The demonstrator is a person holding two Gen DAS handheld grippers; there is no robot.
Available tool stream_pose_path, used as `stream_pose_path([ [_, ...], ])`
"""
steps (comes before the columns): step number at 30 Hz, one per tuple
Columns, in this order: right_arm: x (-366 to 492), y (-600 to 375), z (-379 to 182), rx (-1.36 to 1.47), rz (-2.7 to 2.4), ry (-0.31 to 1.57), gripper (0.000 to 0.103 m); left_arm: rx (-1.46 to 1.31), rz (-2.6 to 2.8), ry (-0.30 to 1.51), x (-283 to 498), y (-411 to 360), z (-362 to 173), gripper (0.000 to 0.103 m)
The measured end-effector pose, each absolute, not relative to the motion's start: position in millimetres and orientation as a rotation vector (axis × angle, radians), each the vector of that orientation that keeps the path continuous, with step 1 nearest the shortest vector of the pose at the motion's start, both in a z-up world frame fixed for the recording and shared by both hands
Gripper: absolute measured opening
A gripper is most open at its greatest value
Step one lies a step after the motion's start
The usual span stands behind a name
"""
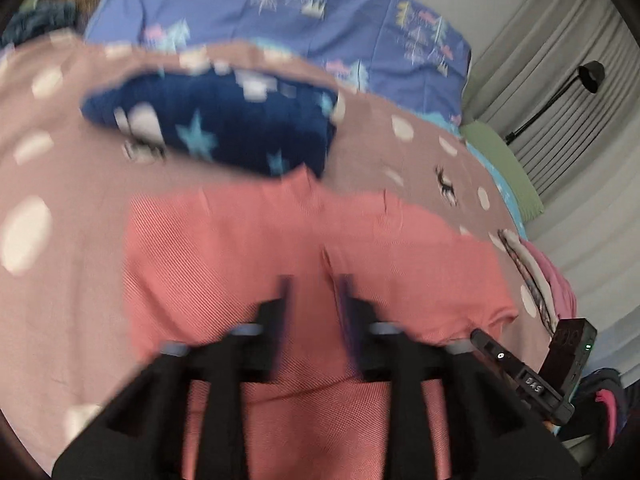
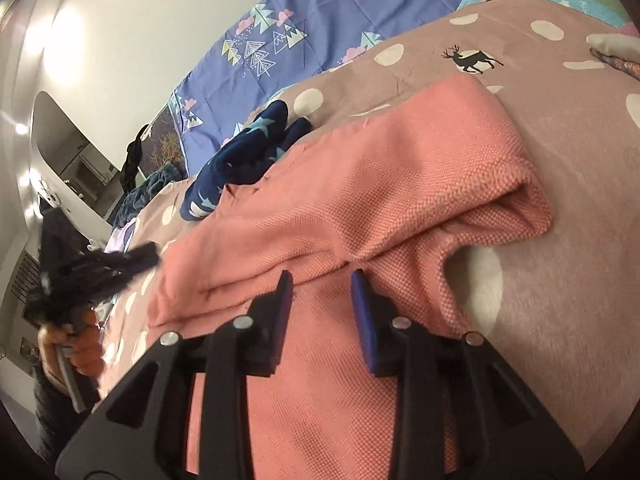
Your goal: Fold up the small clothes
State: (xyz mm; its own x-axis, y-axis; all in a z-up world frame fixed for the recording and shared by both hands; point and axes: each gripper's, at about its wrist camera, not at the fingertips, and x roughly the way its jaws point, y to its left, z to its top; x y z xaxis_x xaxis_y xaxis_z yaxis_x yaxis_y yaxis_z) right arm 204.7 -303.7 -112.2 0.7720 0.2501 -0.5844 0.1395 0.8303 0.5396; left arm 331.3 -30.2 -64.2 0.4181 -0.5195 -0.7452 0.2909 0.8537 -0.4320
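Right gripper (image 2: 322, 284): jaws parted, nothing between the blue pads, poised over the near part of the pink garment (image 2: 360, 200). Left gripper (image 1: 314, 288): jaws likewise parted, empty, above the same garment (image 1: 280, 248); in the right wrist view it appears blurred at the far left edge (image 2: 100, 268), clear of the cloth, with the hand (image 2: 76, 356) on its handle below.

Pink garment: coarse woven knit, lying on the mauve spotted blanket (image 2: 580, 200). Folded over itself; a doubled edge runs just ahead of the right gripper's pads, and one rounded folded end stands slightly puffed at the right. Small wrinkles along the far hem.

Open room: bare blanket to the right of the garment and on the left in the left wrist view.

Navy star-print garment (image 2: 248, 160): crumpled, touching the pink garment's far edge.

Beyond: blue tree-print sheet (image 2: 320, 40), green pillow (image 1: 504, 168), grey curtain (image 1: 560, 80), black lamp (image 1: 592, 76).
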Motion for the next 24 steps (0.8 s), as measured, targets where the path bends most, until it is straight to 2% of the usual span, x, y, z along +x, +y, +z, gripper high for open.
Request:
stream_pose_path([
  [4, 205, -296, -112, 0.543, 0.051, 0.691, 0.031, -0.262, -0.547, 1.087, 339, -60, -100, 0.047],
  [6, 205, -296, -113, 0.536, 0.051, 0.691, 0.031, -0.271, -0.537, 1.047, 341, -70, -103, 0.05],
  [7, 205, -296, -113, 0.543, 0.055, 0.685, 0.031, -0.259, -0.545, 1.029, 342, -76, -101, 0.032],
  [8, 204, -297, -113, 0.548, 0.057, 0.679, 0.03, -0.245, -0.561, 1.024, 342, -83, -100, 0.003],
  [10, 202, -300, -112, 0.556, 0.061, 0.657, 0.03, -0.173, -0.552, 0.996, 337, -95, -88, 0.002],
  [12, 200, -300, -110, 0.56, 0.073, 0.632, 0.033, -0.074, -0.545, 0.878, 322, -100, -60, 0.002],
  [18, 205, -290, -109, 0.505, 0.069, 0.657, 0.032, -0.122, -0.519, 0.723, 302, -59, 23, 0.002],
  [21, 205, -295, -112, 0.537, 0.06, 0.665, 0.029, -0.098, -0.449, 0.712, 299, -36, 32, 0.002],
  [24, 204, -293, -111, 0.519, 0.043, 0.664, 0.025, -0.158, -0.411, 0.771, 308, -12, 16, 0.002],
])
